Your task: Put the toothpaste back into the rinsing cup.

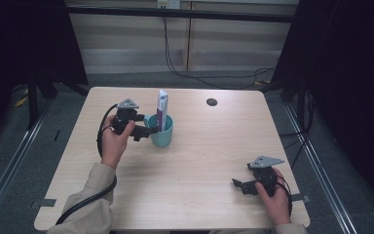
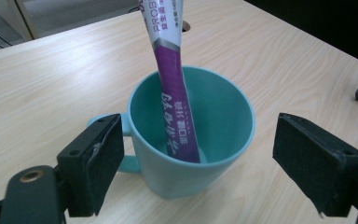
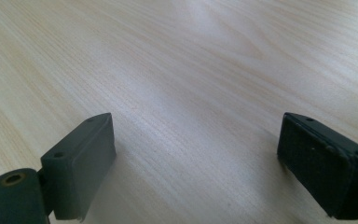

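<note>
— Left gripper view: what's in the mug (image 2: 191,154)?
— A purple and white tube (image 2: 170,79), standing tilted inside, its lower end on the bottom. The teal mug sits on the table (image 2: 51,79), left of the middle, handle toward the left gripper (image 2: 214,158).
— Is that claw grasping it?
— No, released: jaws spread wide to either side of the mug, not touching.
— And the right gripper (image 1: 246,184)?
— Near the table's near right corner, jaws apart over bare wood.
</note>
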